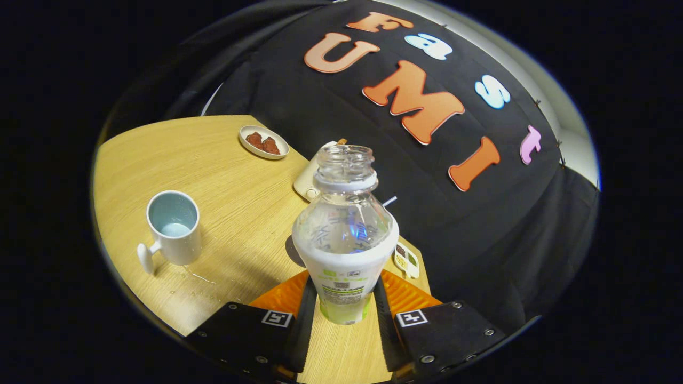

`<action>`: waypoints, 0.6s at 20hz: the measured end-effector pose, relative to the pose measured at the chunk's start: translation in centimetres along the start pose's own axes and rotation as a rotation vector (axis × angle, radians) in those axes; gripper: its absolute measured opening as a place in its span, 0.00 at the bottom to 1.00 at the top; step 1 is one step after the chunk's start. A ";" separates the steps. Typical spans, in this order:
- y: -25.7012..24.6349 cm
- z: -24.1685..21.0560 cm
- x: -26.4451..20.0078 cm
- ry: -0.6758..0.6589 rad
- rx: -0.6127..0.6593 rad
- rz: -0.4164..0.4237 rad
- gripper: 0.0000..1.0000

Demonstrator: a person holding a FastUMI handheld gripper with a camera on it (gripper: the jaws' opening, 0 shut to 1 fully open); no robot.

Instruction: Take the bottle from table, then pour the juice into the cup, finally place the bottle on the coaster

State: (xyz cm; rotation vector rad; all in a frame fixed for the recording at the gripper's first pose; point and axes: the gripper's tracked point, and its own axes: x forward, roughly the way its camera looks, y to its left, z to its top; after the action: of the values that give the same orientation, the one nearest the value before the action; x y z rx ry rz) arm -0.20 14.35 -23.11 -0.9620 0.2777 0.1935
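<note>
A clear, uncapped bottle (344, 234) with a white and green label stands between my fingers, and my gripper (344, 301) is shut on its lower labelled part. I cannot tell whether its base rests on the wooden table (235, 176) or hangs just above it. The bottle's clear upper part looks nearly empty. To the left of the bottle a white cup (173, 226) with a pale blue inside stands on the table, handle toward me, with a little liquid in it. A dark round patch (290, 252), perhaps the coaster, peeks out from behind the bottle's left side.
Spilled drops (200, 277) lie on the table beside the cup. A small dish of brown food (263, 142) sits at the far edge. A pale flat object (308, 181) lies behind the bottle and a small item (406, 260) to its right.
</note>
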 end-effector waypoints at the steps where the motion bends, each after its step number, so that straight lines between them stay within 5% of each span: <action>1: 0.5 0.7 0.0 -0.023 -0.034 0.004 0.56; 12: 4.1 3.3 1.7 -0.072 -0.433 -0.071 0.56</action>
State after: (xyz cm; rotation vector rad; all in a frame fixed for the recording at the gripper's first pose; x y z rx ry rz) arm 0.74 19.44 -25.01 -1.3885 0.1362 0.2273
